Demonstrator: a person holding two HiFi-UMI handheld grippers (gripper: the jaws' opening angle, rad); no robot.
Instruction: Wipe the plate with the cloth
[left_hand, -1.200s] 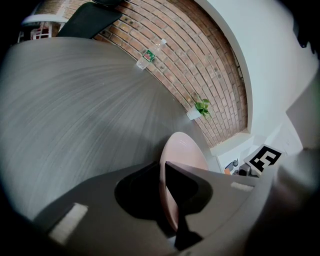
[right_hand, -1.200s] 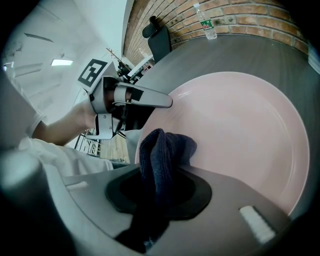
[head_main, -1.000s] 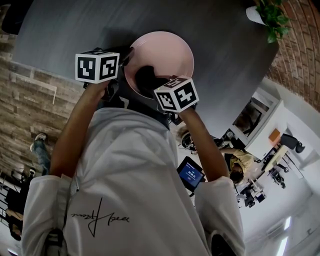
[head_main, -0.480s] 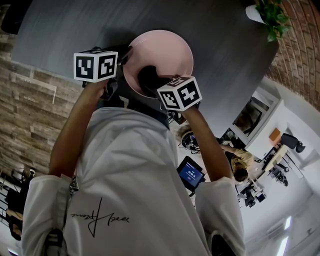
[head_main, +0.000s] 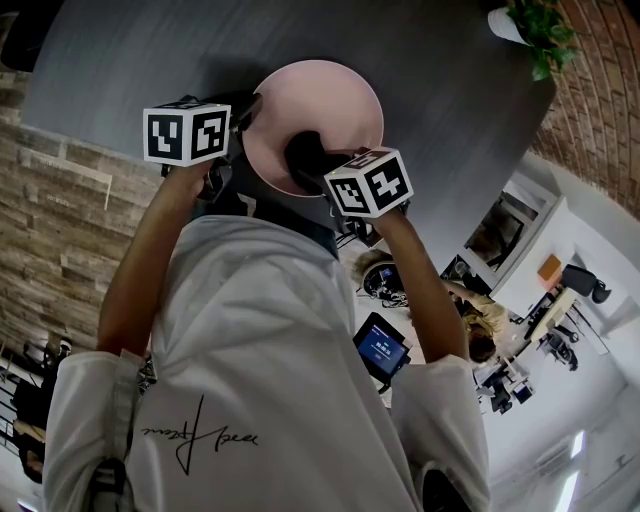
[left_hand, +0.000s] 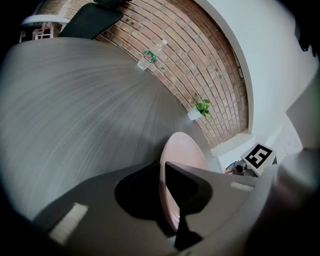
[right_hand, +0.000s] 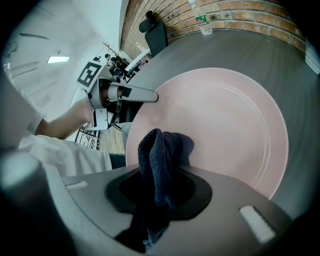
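1. Grey table, round-ish edge.
2. Potted plant on it, right by the brick wall.
3. Plastic bottle further along that wall.
4. Black chair at the far end.

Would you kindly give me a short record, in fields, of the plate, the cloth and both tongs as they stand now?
plate: pink, round, over the dark grey table
left tongs: shut on the plate's rim
right tongs: shut on the cloth
cloth: dark blue, bunched, its end against the plate's inner face
background: potted plant and bottle at the table's far side, by a brick wall
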